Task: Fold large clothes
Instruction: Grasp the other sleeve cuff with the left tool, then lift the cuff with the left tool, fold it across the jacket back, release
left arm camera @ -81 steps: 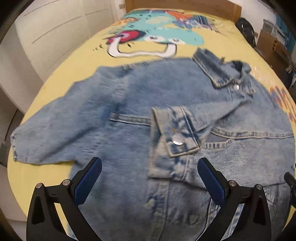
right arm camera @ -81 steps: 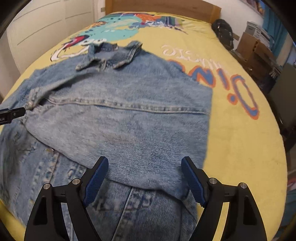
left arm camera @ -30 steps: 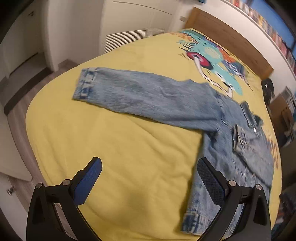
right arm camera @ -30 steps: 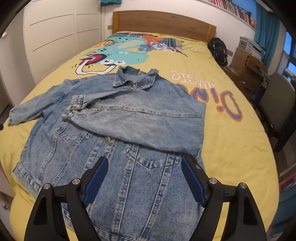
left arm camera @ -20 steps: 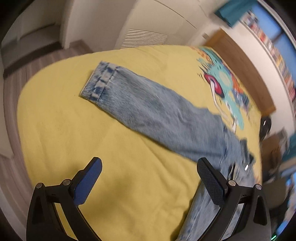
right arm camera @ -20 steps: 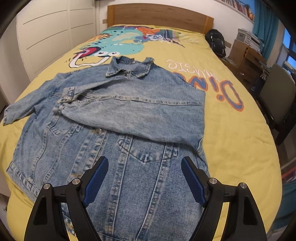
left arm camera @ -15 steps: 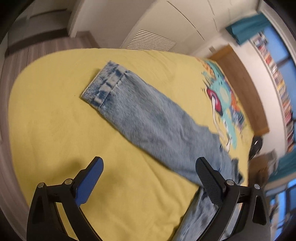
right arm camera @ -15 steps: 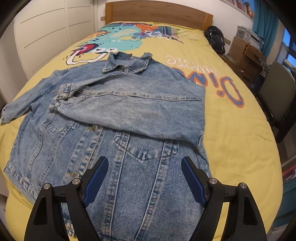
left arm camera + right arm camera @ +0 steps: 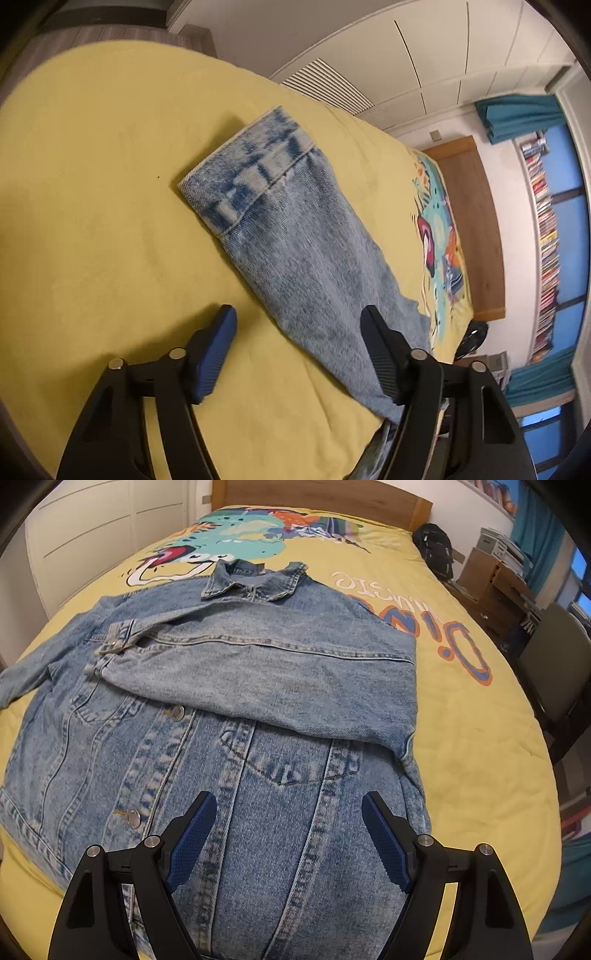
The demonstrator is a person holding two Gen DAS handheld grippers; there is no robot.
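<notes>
A light blue denim jacket (image 9: pixel 229 716) lies front up on a yellow bedspread (image 9: pixel 472 731). One sleeve is folded across its chest, cuff (image 9: pixel 118 637) at the left. The other sleeve (image 9: pixel 303 254) lies stretched out flat on the bedspread (image 9: pixel 92 221), its cuff (image 9: pixel 251 177) at the far end. My left gripper (image 9: pixel 299 332) is open and empty, low over that sleeve, a little short of the cuff. My right gripper (image 9: pixel 288 823) is open and empty above the jacket's lower front.
White wardrobe doors (image 9: pixel 406 55) and wood floor lie beyond the bed's left edge. A wooden headboard (image 9: pixel 317 494) is at the far end. A black backpack (image 9: pixel 434 550), cardboard boxes (image 9: pixel 491 572) and a chair (image 9: pixel 554 672) stand at the right.
My left gripper has swung off the jacket's body and closed in on the outstretched sleeve near its cuff. My right gripper has pulled back and hovers over the lower front.
</notes>
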